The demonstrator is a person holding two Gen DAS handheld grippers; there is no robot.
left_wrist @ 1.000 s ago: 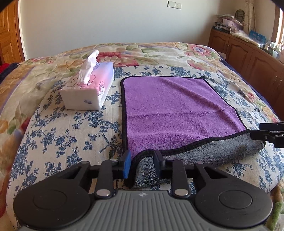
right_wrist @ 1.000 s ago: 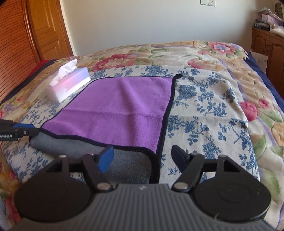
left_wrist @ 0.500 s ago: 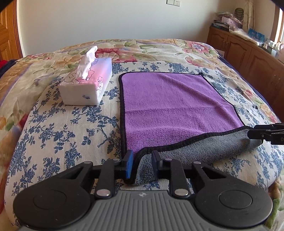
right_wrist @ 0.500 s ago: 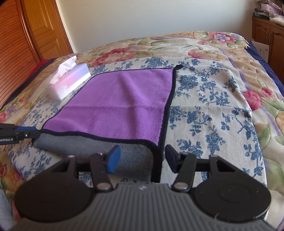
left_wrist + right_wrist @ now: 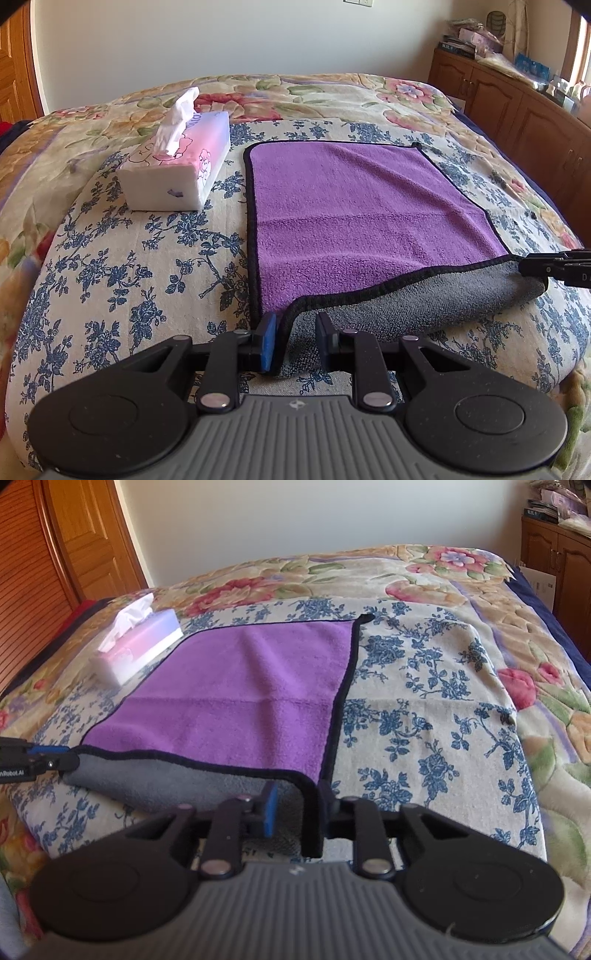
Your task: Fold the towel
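Left gripper (image 5: pixel 293 341) and right gripper (image 5: pixel 295 814) each clamped on near corner of purple towel (image 5: pixel 354 206), hem raised off bed (image 5: pixel 110 280), likely for forward fold.

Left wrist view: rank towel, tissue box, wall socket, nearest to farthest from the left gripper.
1. Towel: its near-left corner sits between the fingers of the left gripper.
2. Tissue box: on the bedspread, ahead and to the left.
3. Wall socket: on the far wall, beyond the bed.

Right tool (image 5: pixel 295 808) narrowed, seemingly pinching towel (image 5: pixel 236 698) corner.
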